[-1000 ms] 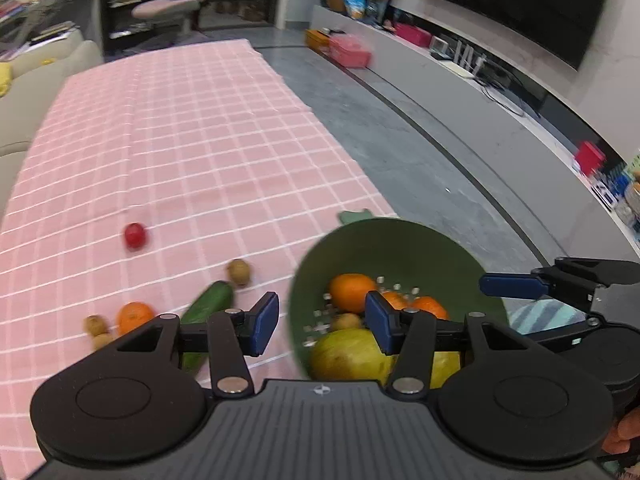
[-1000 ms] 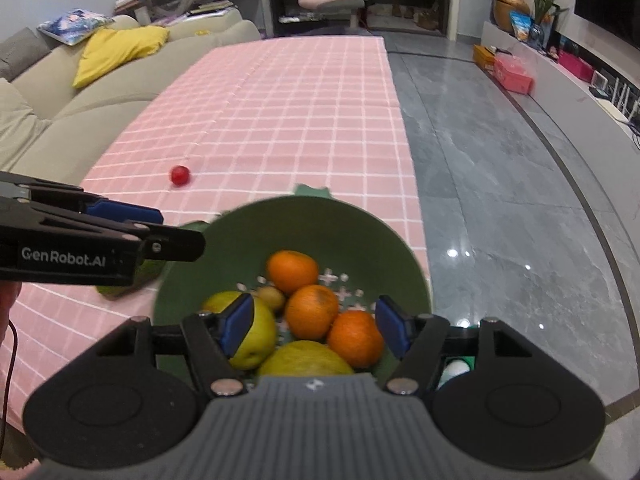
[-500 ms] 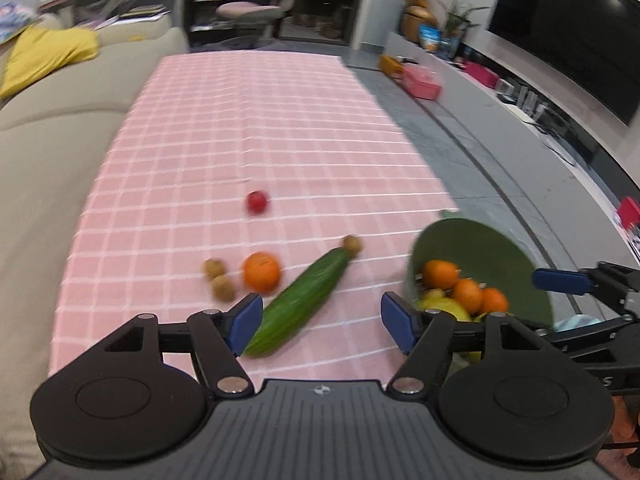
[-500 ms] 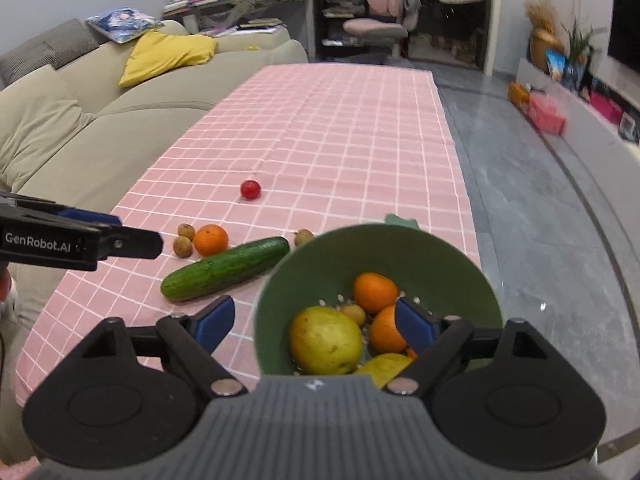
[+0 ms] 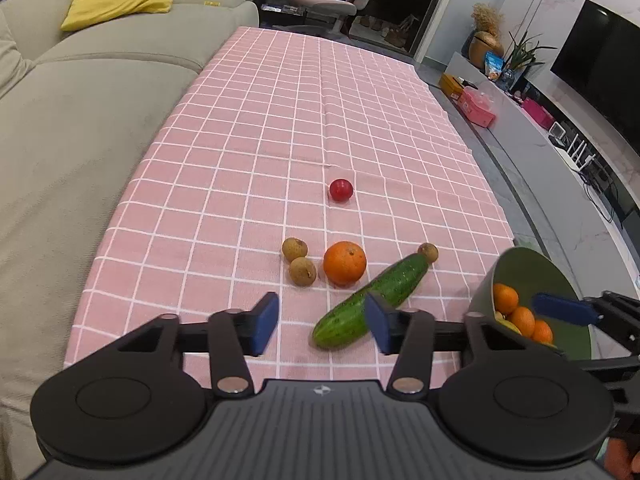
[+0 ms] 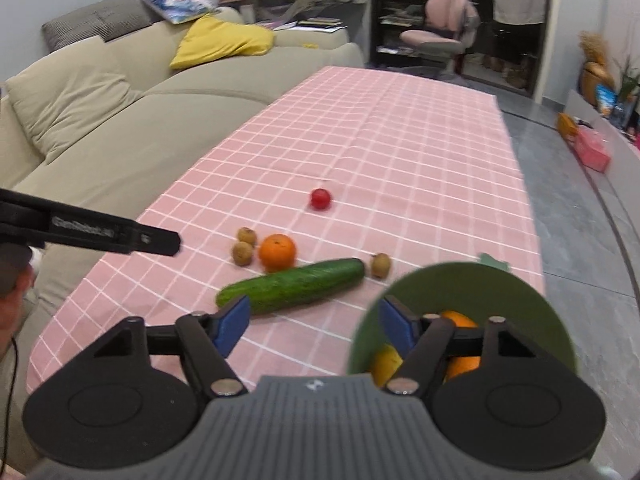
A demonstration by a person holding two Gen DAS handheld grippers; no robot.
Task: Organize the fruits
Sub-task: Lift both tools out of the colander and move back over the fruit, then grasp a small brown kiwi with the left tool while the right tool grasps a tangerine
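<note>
Left gripper [image 5: 320, 322] tilted down, blue pads [image 5: 264, 328] apart and closing, nothing between them. Right gripper [image 6: 314, 322] also tilted down, pads [image 6: 232, 324] apart and closing, nothing pinched. Left gripper shows as a black finger at the left edge of the right wrist view, part of a hand [image 6: 12, 300] below it. Right gripper's blue-tipped finger shows at the right edge of the left wrist view.
</note>
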